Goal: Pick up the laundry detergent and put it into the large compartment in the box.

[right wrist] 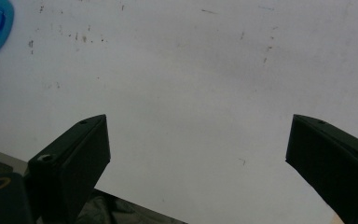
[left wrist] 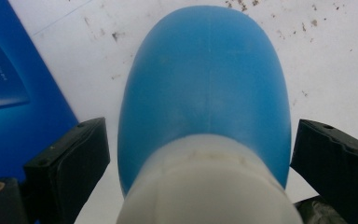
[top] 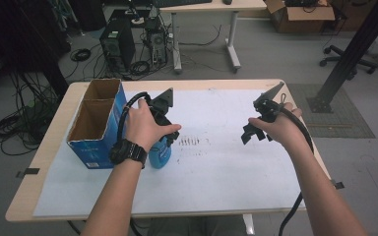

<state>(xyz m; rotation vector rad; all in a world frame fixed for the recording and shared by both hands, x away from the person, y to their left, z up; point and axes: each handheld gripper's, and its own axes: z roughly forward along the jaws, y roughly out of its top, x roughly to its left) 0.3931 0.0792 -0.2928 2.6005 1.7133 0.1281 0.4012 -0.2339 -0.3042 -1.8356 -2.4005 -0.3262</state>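
White paper-covered surface (top: pixel 216 167), blue bottle (left wrist: pixel 205 88) standing just right of the blue cardboard box (top: pixel 96 125). Left gripper (top: pixel 163 129) is straddling it, jaws apart, not touching. Right gripper (top: pixel 252 132) is idling, jaws spread. Closing off-centre could probably tip the bottle.

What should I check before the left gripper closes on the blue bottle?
1. Bottle between the jaws: ok. The blue bottle sits between the left gripper jaws, white neck toward the camera.
2. Jaws wide enough: ok. Both stand open, a gap on each side of the bottle.
3. Bottle centred: ok, roughly; the gaps look similar.
4. Clear of the box: cannot tell. The blue cardboard box is close on one side; contact is not visible.
5. Right gripper out of the way: ok. It is open over bare white table cover, apart from the bottle.
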